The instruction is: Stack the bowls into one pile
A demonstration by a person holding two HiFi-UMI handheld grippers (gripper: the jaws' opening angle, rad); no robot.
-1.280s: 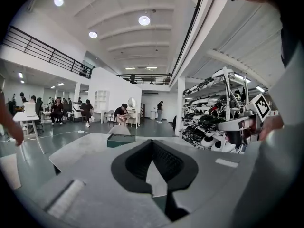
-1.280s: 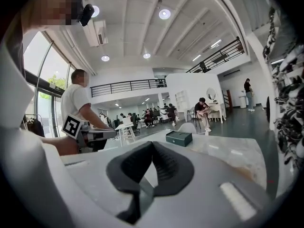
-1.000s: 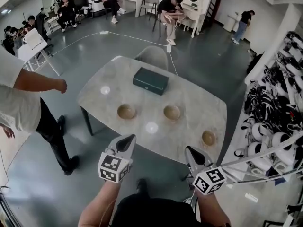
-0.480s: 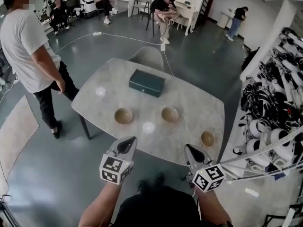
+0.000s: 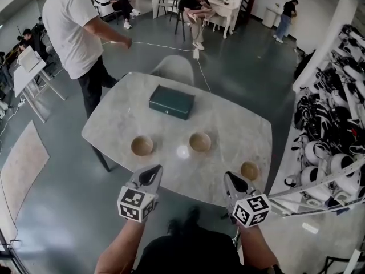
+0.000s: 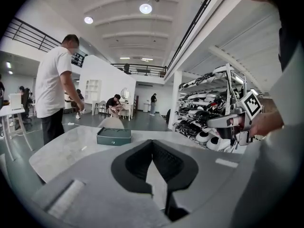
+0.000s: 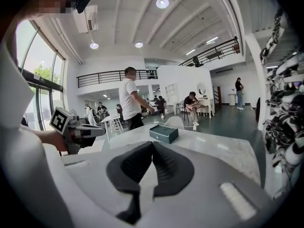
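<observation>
Three bowls stand well apart on the tabletop [image 5: 239, 124]: left bowl [image 5: 142, 146], middle bowl [image 5: 200, 142], right bowl [image 5: 250, 170]. Each is round, tan and empty. One green box [image 5: 171, 101] lies behind them. Left gripper [image 5: 150, 174] and right gripper [image 5: 233, 182]: fingers pressed together, nothing between. Only the head view shows the bowls.

A pale marble-topped table with rounded corners [image 5: 234, 121] stands on a glossy grey floor [image 5: 68, 210]. A dark green rectangular box [image 5: 171, 101] lies on the table's far half. A light grey chair [image 5: 174, 69] is pushed in at the far edge. A person in a white T-shirt and dark trousers [image 5: 77, 30] stands near the table's far left corner. A white cable [image 5: 171, 46] runs across the floor behind the chair. Shelves of black and white gear [image 5: 333, 113] line the right side. A beige rug [image 5: 20, 170] lies at the left. Farther back, a seated person in black [image 5: 197, 1] leans forward beside a white desk.
</observation>
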